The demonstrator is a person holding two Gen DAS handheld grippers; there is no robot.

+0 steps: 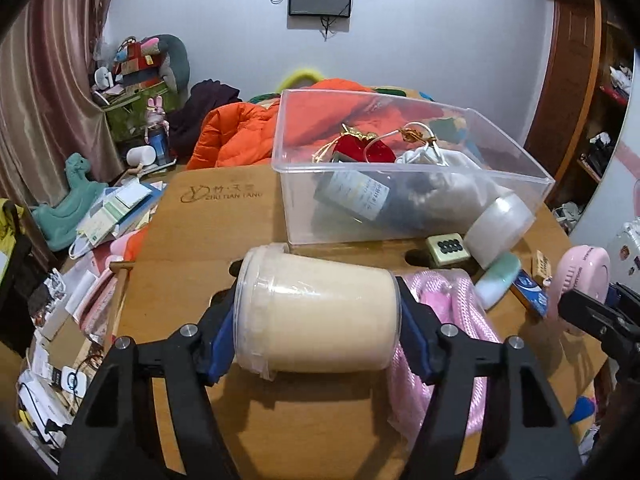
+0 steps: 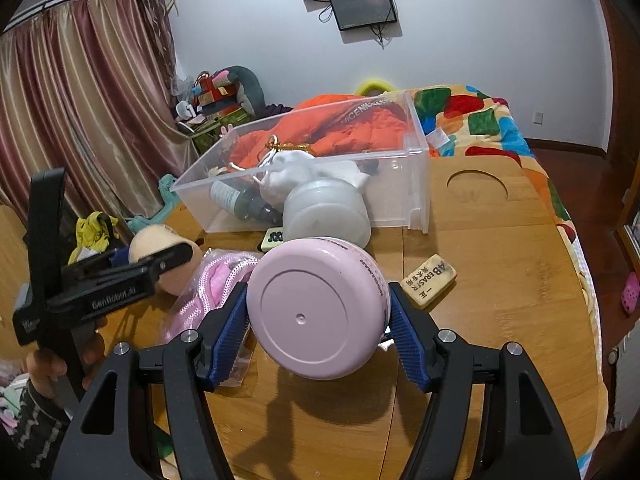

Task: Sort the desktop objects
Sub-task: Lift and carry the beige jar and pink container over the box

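Both your grippers loaded — clear bin [image 1: 416, 200] ahead

Left gripper [image 1: 316, 320] clamps the beige jar [image 1: 316, 316] endwise; right gripper [image 2: 320, 312] grips the pink container [image 2: 320, 308] — ready to drop in

left gripper [image 1: 316, 332]: clamped, tilted downward | right gripper [image 2: 318, 316]: clamped, tilted downward

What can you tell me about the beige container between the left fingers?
The beige container is a clear plastic cylinder filled with something cream-coloured, lying on its side across the wooden table. The left gripper has its blue fingers pressed against both ends. A pink cord bundle lies beside it.
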